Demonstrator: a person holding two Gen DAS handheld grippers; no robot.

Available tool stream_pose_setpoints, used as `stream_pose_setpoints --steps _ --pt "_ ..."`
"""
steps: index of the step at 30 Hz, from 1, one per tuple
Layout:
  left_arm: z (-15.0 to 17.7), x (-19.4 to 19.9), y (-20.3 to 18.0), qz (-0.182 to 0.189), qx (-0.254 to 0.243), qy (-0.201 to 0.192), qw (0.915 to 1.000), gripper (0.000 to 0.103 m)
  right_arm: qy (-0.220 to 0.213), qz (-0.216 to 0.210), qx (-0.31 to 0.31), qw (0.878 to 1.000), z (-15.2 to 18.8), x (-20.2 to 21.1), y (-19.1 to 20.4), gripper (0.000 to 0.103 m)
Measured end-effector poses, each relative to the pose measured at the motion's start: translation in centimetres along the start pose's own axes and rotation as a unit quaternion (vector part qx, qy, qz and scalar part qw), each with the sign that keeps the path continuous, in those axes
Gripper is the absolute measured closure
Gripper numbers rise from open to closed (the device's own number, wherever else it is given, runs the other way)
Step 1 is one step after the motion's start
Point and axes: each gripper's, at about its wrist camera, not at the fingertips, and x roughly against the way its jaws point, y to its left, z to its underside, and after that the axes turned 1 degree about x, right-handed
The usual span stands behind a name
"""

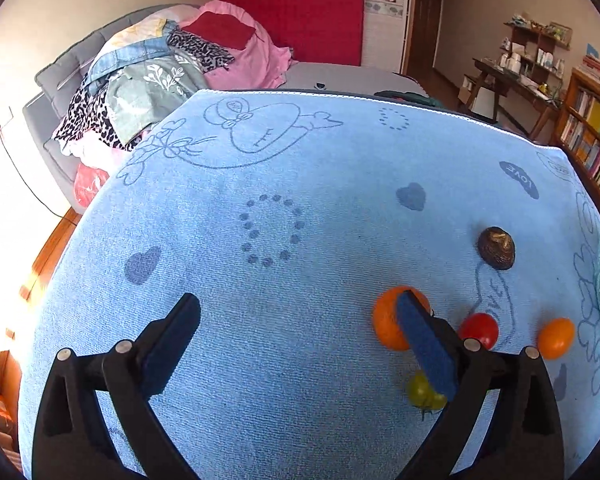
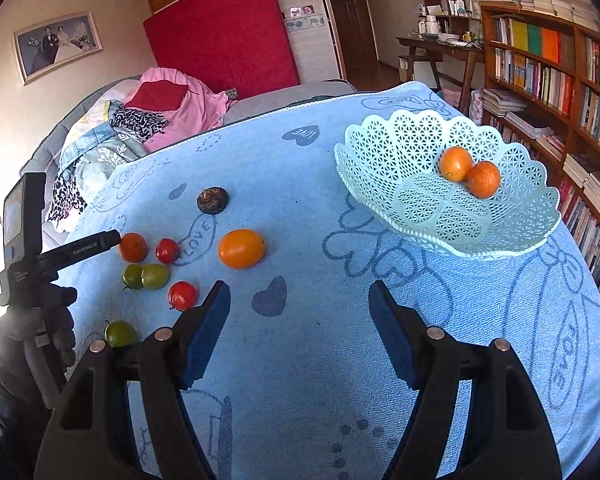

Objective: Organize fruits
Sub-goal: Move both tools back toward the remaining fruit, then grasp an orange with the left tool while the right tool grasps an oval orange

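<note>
Clearly the blue cloth point(image 2: 308, 216) carries "LOVE" in several hearts, and the left gripper point(image 1: 300, 344) reads "GenRobot.AI". Both it and the right gripper point(image 2: 300, 332) gape wide, holding nothing.

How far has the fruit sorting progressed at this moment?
Done: two oranges lie in the basket. In hand: nothing; the left gripper is open beside an orange fruit, and the right gripper is open and empty. Left: the large orange fruit, red tomatoes, green tomatoes and a dark brown piece remain on the cloth.
</note>
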Motion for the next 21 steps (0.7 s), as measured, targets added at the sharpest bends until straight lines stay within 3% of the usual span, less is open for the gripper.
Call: stream_pose_setpoints --steps 7,11,13,18,21 --pt "1.0 1.3 -1.6 0.04 -0.028 -0.018 0.9986 0.006 0.011 -0.005 0.01 1.0 0.1 -0.9 0.9 0.03" --pt "1.3 0.6 -3.3 0.044 -0.058 -0.01 0.9973 0.007 0.018 -0.006 0.011 1.0 0.3 -1.4 1.1 0.03" --pt "1.3 -0.1 -3.6 0.049 -0.058 0.002 0.9971 0.02 0.019 -0.006 0.012 1.0 0.4 -1.6 1.1 0.03" --pt "1.4 -1.3 -3.6 0.09 -0.05 0.028 0.9943 0.033 0.028 -0.007 0.01 1.0 0.3 -2.2 1.0 0.03" --pt "1.6 -1.3 -3.6 0.127 -0.047 0.041 0.99 0.05 0.034 -0.01 0.01 0.999 0.2 -2.8 1.1 0.03"
